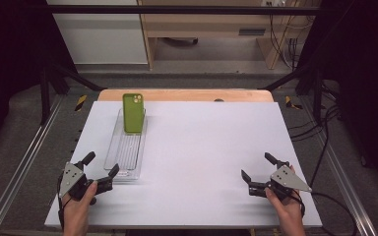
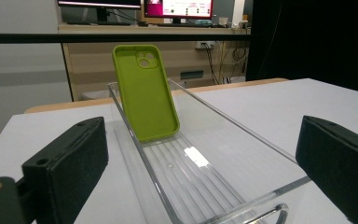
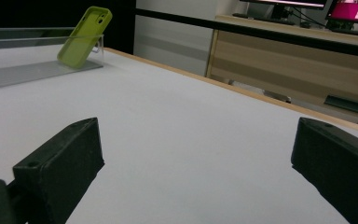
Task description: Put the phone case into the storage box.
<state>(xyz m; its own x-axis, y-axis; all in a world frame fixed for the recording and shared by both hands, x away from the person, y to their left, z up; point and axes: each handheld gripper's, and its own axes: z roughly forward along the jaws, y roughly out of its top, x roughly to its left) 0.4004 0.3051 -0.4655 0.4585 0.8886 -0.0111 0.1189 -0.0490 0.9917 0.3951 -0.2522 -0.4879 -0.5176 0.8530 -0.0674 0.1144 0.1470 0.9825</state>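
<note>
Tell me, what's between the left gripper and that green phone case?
In the left gripper view, just the clear tray's ribbed floor lies between left gripper and phone case.

The phone case (image 1: 133,113) leans in the tray's (image 1: 123,152) far end, left on the table (image 1: 202,147).

No text, label, brand or number is showing legibly in any view. The monitors (image 2: 177,8) beyond the tabletop's far edge are displaying lines of writing, but they are too small and blurred to read. The green phone case (image 2: 145,91) and clear tray (image 2: 242,133) are carrying no readable markings.
</note>
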